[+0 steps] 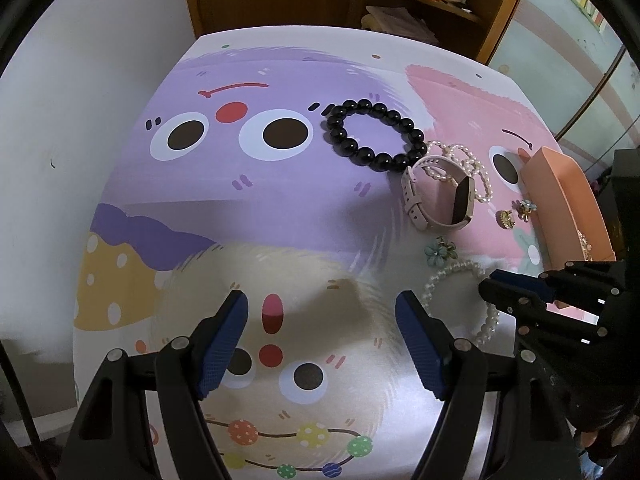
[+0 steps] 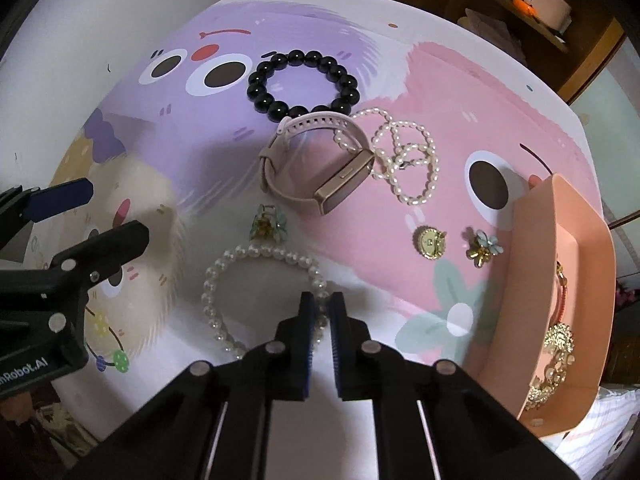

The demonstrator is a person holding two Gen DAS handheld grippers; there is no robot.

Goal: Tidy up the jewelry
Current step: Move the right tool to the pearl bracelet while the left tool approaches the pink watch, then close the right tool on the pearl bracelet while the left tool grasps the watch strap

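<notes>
My right gripper (image 2: 324,304) is shut on the right side of a white pearl bracelet (image 2: 224,276) that lies on the cartoon mat; the bracelet also shows in the left wrist view (image 1: 452,276). My left gripper (image 1: 322,308) is open and empty over the mat's lower middle. A black bead bracelet (image 2: 304,84), a pink watch (image 2: 316,168), a thin pearl necklace (image 2: 408,160), a green flower brooch (image 2: 266,226), a gold round earring (image 2: 430,244) and a blue flower earring (image 2: 482,248) lie spread out. A peach tray (image 2: 532,240) at right holds gold jewelry.
The mat covers a small table (image 1: 296,36) against a white wall on the left. A wooden shelf unit (image 1: 420,4) stands behind. The table's edges fall off close on all sides.
</notes>
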